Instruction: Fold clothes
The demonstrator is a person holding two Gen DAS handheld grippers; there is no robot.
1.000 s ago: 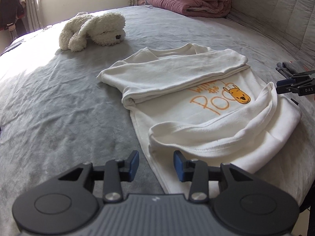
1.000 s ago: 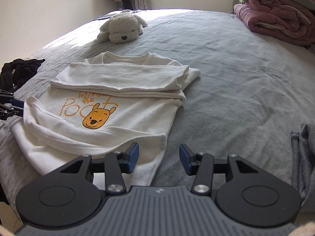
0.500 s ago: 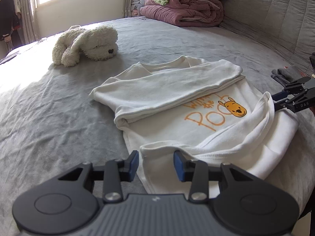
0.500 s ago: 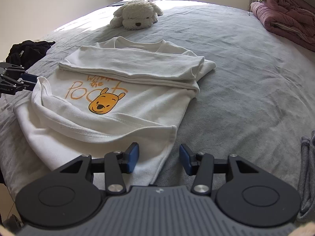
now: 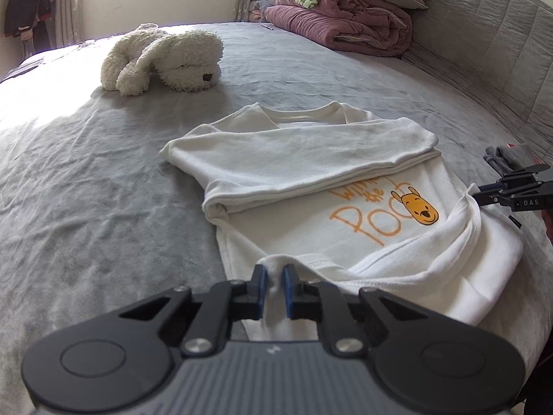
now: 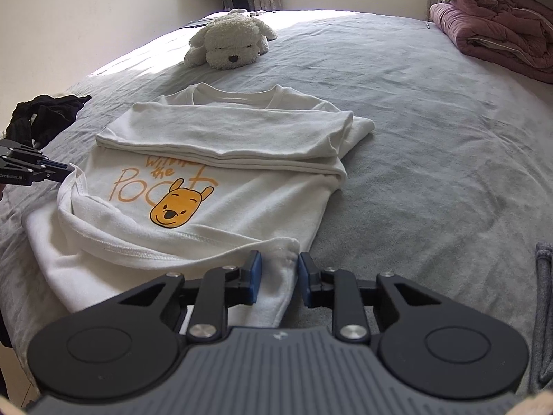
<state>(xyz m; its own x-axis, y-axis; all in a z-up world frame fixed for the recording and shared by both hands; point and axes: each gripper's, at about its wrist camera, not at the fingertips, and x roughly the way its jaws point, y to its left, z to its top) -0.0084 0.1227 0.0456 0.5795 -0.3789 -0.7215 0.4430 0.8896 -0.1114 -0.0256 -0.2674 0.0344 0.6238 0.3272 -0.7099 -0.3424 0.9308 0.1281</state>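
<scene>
A white Winnie the Pooh shirt (image 5: 311, 186) lies on the grey bed, sleeves folded across the chest and the hem turned up. My left gripper (image 5: 274, 285) is shut on the hem's left corner. My right gripper (image 6: 278, 276) has the hem's right corner between its blue pads, which still stand a little apart around the cloth. The shirt also shows in the right wrist view (image 6: 221, 159). Each gripper appears at the edge of the other's view: the right one (image 5: 480, 195) and the left one (image 6: 67, 169).
A white plush dog (image 5: 162, 58) lies beyond the shirt's collar. Folded maroon quilts (image 5: 345, 24) are stacked at the bed's far corner by the padded headboard. A black garment (image 6: 41, 117) lies at the left bed edge, a grey garment (image 6: 542, 311) at the right.
Both grippers moved forward to the shirt's hem corners. The left jaws closed on the cloth. The right jaws narrowed around the other corner.
</scene>
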